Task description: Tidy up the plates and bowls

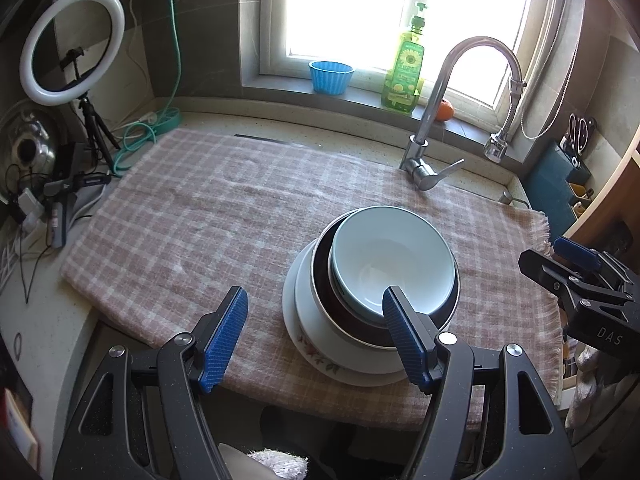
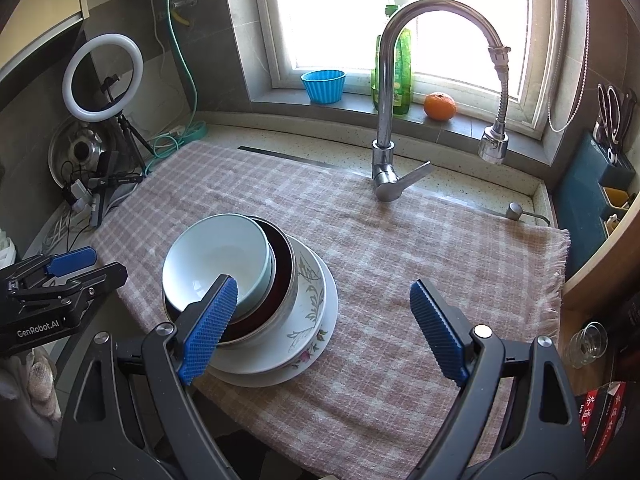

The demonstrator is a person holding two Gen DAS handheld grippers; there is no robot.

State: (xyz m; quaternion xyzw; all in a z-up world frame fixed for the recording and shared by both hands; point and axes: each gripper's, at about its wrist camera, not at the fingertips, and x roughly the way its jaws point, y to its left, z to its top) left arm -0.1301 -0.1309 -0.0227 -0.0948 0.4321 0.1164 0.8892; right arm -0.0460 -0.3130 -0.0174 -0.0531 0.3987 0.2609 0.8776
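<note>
A stack of dishes stands on the pink checked cloth [image 1: 192, 216] [image 2: 400, 280]. A pale blue bowl [image 1: 394, 256] [image 2: 218, 256] sits on top, inside a dark bowl [image 1: 352, 320] [image 2: 280, 264], on a floral plate [image 1: 320, 356] [image 2: 310, 320] and a white plate under it. My left gripper [image 1: 316, 336] is open and empty, just in front of and left of the stack. My right gripper [image 2: 324, 328] is open and empty, in front of and right of the stack; it also shows in the left wrist view [image 1: 576, 264].
A faucet [image 1: 436, 120] [image 2: 384, 128] stands behind the cloth. On the sill are a blue cup [image 1: 331, 76], a green soap bottle [image 1: 404, 72] and an orange [image 2: 440, 106]. A ring light [image 1: 68, 48] and cables are at far left. A knife block [image 2: 608, 168] is at right.
</note>
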